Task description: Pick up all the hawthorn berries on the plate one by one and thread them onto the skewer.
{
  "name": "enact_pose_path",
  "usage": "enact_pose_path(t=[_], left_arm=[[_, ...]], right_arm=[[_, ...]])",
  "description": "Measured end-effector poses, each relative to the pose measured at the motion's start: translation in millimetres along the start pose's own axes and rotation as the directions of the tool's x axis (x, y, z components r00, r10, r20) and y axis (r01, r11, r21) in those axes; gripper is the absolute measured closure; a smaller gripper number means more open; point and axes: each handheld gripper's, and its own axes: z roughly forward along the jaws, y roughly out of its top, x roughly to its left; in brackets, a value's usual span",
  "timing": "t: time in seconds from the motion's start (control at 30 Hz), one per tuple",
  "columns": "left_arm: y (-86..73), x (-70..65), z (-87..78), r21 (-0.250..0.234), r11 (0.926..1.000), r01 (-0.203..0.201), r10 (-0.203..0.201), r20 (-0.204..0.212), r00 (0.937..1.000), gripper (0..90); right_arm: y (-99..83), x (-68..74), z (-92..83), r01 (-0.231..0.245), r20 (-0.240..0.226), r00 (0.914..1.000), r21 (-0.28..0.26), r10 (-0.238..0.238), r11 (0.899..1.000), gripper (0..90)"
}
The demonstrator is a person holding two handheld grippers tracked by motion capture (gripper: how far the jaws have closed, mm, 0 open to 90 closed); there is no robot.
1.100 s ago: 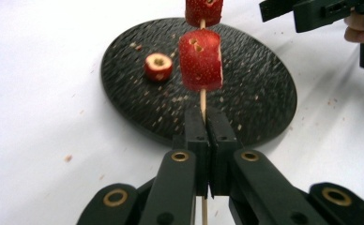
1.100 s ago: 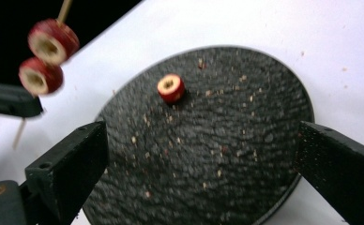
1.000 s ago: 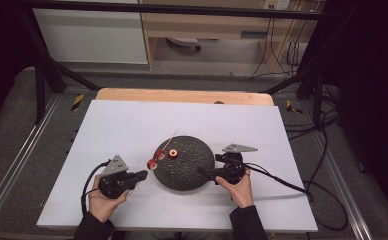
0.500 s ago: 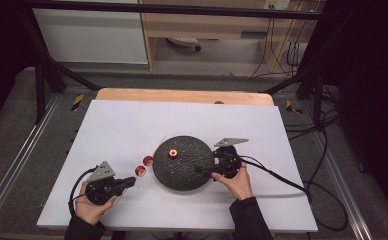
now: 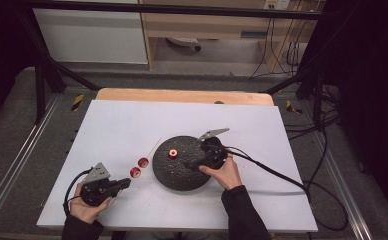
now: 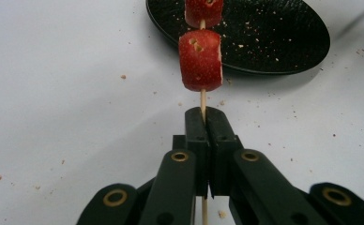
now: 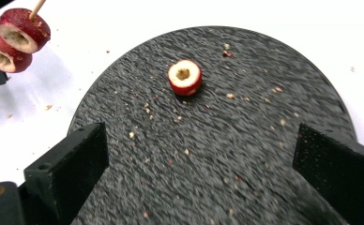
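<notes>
Your left gripper (image 6: 203, 117), jaws clamped tight on skewer (image 6: 202, 101), has pulled back off plate (image 5: 177, 177); two fruit pieces (image 5: 139, 167) now hanging over white table (image 5: 117, 125), just left of plate. Your right gripper (image 7: 199, 164), jaws spread wide and empty, is moving in over plate toward last fruit ring (image 7: 184, 77) lying near centre. You are likely picking it next for threading.

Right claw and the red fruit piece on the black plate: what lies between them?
Only bare plate with scattered crumbs lies between the open right claw and the fruit piece, as the right gripper view shows.
</notes>
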Motion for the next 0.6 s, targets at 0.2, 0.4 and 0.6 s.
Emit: enact_pose_path(t=[0.2, 0.4, 0.6], left_arm=[[-0.3, 1.0, 0.5, 0.004, 1.0000, 0.001, -0.001, 0.002, 1.0000, 88.7], [-0.4, 1.1, 0.7, 0.008, 1.0000, -0.001, 0.001, 0.006, 1.0000, 88.6], [-0.6, 1.0, 1.1, 0.012, 0.9999, -0.004, 0.004, 0.006, 1.0000, 88.7]], right_arm=[[16.0, 4.3, 14.4, 0.025, 0.000, 0.9997, 0.058, -0.025, 0.998, 6.9], [29.5, 5.1, 28.8, 0.063, 0.012, 0.9978, 0.120, -0.065, 0.991, 12.1], [40.1, 7.2, 38.5, 0.087, 0.008, 0.9960, 0.154, -0.089, 0.984, 19.9]])
